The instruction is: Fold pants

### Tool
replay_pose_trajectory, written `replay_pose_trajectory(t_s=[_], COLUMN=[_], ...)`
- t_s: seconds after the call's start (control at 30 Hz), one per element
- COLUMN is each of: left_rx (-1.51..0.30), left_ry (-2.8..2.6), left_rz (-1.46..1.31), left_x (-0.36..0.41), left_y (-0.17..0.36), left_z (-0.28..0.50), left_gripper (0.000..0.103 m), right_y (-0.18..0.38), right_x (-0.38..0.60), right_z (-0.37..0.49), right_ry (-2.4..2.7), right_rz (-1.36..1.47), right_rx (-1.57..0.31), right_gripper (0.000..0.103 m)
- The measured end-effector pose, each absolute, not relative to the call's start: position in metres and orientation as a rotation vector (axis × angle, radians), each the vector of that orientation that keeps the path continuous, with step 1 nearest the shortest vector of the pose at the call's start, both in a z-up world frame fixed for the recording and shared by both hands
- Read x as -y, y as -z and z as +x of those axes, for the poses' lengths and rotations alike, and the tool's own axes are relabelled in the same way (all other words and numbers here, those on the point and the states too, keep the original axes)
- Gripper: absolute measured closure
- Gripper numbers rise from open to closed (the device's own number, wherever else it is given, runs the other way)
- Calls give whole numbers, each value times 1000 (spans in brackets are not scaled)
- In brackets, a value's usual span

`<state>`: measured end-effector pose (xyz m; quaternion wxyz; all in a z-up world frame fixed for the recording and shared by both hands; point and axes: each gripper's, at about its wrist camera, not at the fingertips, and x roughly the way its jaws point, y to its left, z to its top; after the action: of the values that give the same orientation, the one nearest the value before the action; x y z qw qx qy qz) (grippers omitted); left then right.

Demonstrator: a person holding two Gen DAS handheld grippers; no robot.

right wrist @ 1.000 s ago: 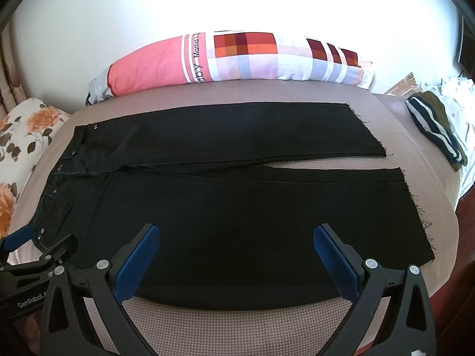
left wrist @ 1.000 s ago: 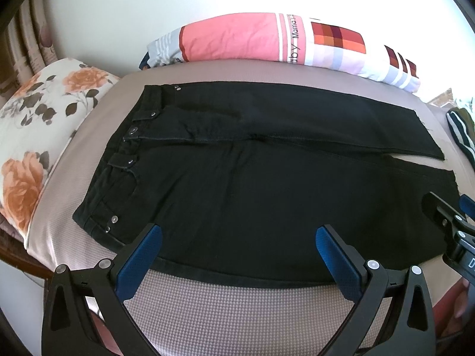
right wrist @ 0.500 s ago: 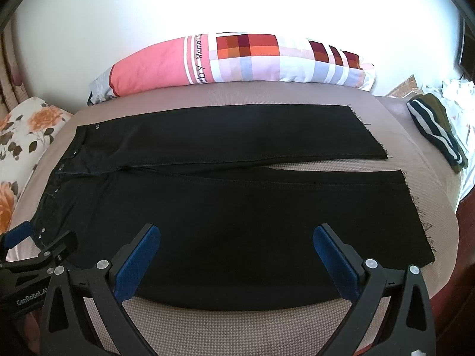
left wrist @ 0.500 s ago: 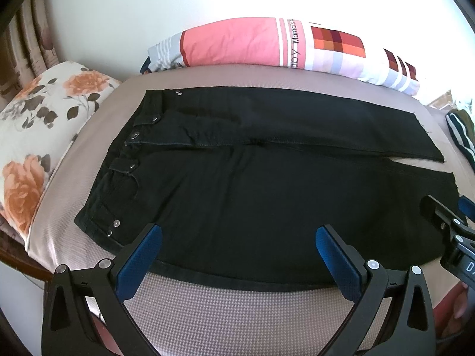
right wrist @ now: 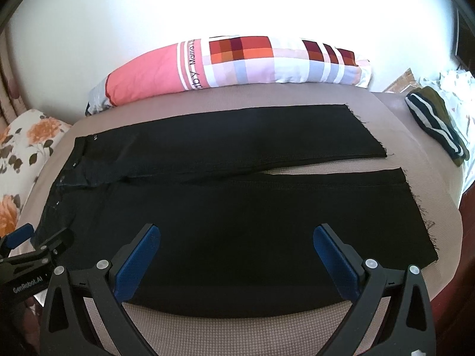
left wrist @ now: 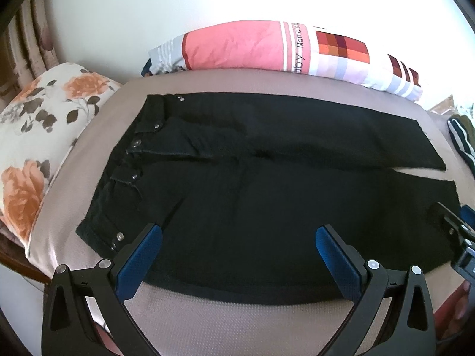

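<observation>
Black pants [left wrist: 252, 184] [right wrist: 237, 201] lie flat on the taupe bed, waistband to the left, both legs stretched to the right with frayed hems. My left gripper [left wrist: 239, 237] hovers open over the near edge of the seat and thigh, nothing between its blue pads. My right gripper [right wrist: 237, 237] is open above the near leg's lower edge, also holding nothing. Each gripper shows at the edge of the other's view: the right gripper [left wrist: 457, 234] near the hem, the left gripper [right wrist: 35, 252] near the waistband.
A long pink and plaid pillow [left wrist: 282, 47] [right wrist: 237, 62] lies along the far wall. A floral pillow [left wrist: 38, 136] sits at the left. A dark striped garment [right wrist: 436, 124] rests at the right edge of the bed [right wrist: 237, 326].
Both views have drifted slightly back and up, so the pants sit a little lower in frame. The pants have not moved and both grippers stay open.
</observation>
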<state>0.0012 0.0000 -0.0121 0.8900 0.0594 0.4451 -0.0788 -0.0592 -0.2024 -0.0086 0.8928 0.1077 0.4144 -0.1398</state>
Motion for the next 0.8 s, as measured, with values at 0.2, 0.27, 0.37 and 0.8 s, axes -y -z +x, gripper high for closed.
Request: replay_pose_trajectory(t_s=[0.2,0.27,0.37,0.8], left_rx=[-920,-923,-924,-957], left_ry=[168,176,194,162], left_rz=[129,130,116,-125], left_x=[-4,-8,-18,-132], left_y=[8,7,4,-9], left_z=[20,28,44,179], left_gripper=[0,0,0,2], right_y=[2,0,-2,-6], right_x=[210,215,222,242], right_z=[-53,-50,-45,14], right_ry=[281,263,238,113], right_rz=[252,291,332,470], right_rx=[-840,-827,-801,-839], right_gripper=[0,0,0,0])
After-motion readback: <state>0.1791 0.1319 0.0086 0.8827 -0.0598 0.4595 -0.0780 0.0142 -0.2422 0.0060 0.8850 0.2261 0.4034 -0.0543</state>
